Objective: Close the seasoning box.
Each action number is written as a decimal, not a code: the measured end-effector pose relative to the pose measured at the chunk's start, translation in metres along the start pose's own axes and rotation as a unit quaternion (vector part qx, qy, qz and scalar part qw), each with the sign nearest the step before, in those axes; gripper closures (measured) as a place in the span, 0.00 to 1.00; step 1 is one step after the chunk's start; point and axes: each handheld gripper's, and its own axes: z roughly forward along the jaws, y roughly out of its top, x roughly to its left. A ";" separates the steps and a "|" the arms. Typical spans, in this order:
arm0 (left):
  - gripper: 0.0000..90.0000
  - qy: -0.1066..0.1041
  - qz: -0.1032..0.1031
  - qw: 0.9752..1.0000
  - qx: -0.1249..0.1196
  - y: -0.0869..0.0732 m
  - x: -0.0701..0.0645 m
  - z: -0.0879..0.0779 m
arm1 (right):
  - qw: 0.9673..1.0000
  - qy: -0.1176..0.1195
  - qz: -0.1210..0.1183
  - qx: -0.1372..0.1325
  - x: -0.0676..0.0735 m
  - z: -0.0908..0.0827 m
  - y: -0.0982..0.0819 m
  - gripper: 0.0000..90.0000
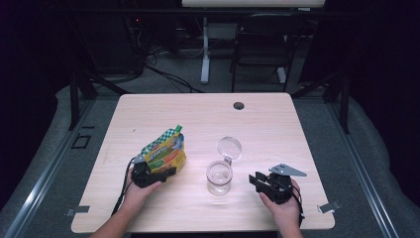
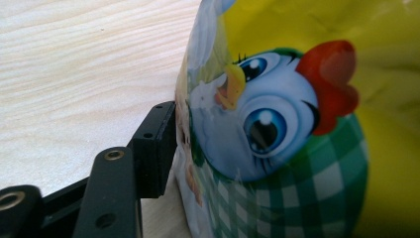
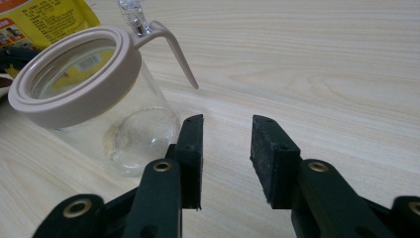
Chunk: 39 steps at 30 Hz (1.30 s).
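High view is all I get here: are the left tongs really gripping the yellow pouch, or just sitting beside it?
Observer: In the left gripper view, one pad of the left tongs presses on the pouch at its edge. The pouch hides the other pad.
Operator: And the right tongs?
Observer: The right tongs stand open, with nothing between them but table.
Operator: Anything in the jar?
Observer: The jar looks empty. Through its beige ring the clear bottom shows.
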 end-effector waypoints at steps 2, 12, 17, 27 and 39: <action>0.50 0.001 0.000 1.000 -0.004 -0.001 -0.001 0.001 | 1.000 -0.001 0.001 0.000 0.000 0.000 0.000 0.73; 0.51 0.011 0.006 1.000 -0.012 -0.002 -0.002 0.003 | 1.000 0.000 -0.002 0.001 0.001 0.001 -0.001 0.73; 0.51 0.016 0.005 1.000 -0.017 -0.002 -0.004 0.004 | 1.000 -0.001 -0.002 0.001 0.001 0.001 -0.001 0.73; 0.53 0.020 0.002 0.999 -0.030 -0.004 -0.004 0.006 | 1.000 -0.003 -0.002 0.001 0.001 0.000 -0.001 0.73; 0.59 0.028 0.005 0.999 -0.030 -0.003 -0.004 0.005 | 1.000 -0.003 -0.003 0.001 0.000 0.000 -0.001 0.73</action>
